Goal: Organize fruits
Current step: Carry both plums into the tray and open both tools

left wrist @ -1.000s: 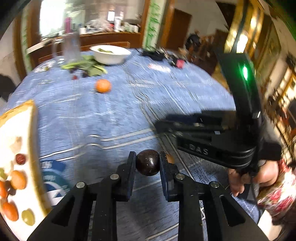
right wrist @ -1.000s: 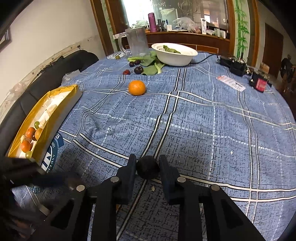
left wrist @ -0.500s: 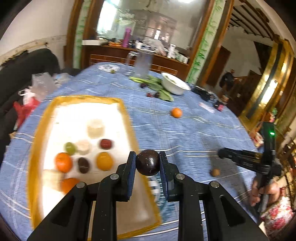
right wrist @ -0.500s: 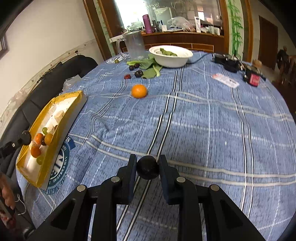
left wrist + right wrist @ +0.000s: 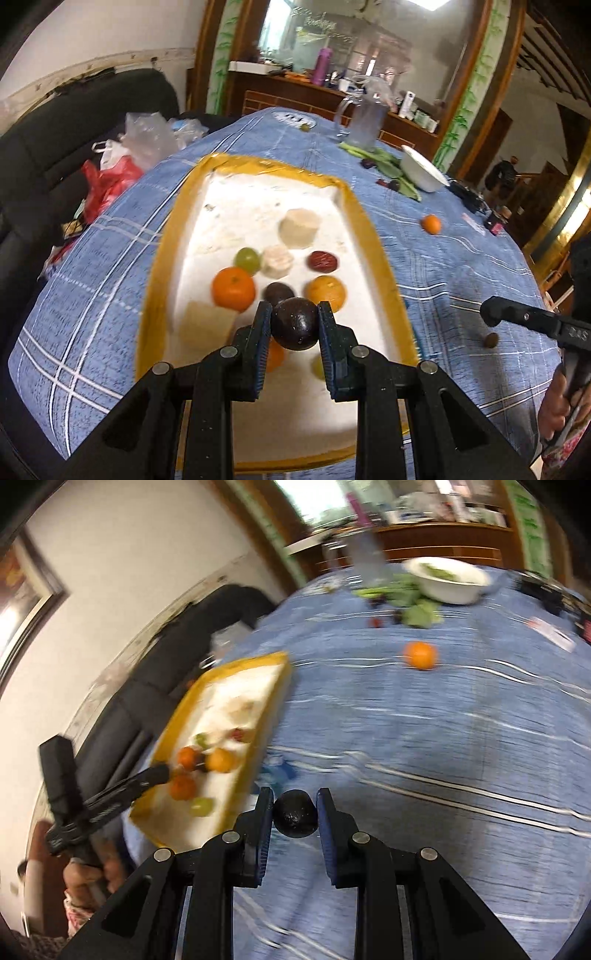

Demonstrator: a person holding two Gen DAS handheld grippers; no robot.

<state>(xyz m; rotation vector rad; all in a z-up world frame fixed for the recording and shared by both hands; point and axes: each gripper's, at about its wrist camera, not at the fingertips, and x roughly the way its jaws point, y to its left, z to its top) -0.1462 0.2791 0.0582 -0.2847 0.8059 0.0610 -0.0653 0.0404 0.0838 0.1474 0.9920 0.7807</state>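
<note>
My left gripper (image 5: 294, 325) is shut on a dark round plum (image 5: 295, 323) and holds it above the near half of a yellow-rimmed white tray (image 5: 369, 236). The tray holds oranges (image 5: 233, 288), a green grape (image 5: 247, 258), a red date (image 5: 322, 260), a dark plum (image 5: 277, 292) and pale slices. My right gripper (image 5: 294, 808) is shut on a dark round fruit (image 5: 295, 813) above the blue cloth, right of the tray (image 5: 275, 701). A loose orange (image 5: 420, 655) lies farther back on the table. The right view is blurred.
A white bowl (image 5: 423, 171), green leaves, small dark fruits and a clear jug (image 5: 364, 120) stand at the far side. A small brown fruit (image 5: 491, 339) lies on the cloth near the right gripper's tip. Plastic bags (image 5: 122, 155) lie on a black sofa at the left.
My left gripper has carried its plum left, from over the cloth to over the tray. My right gripper, still holding its fruit, has swung toward the tray.
</note>
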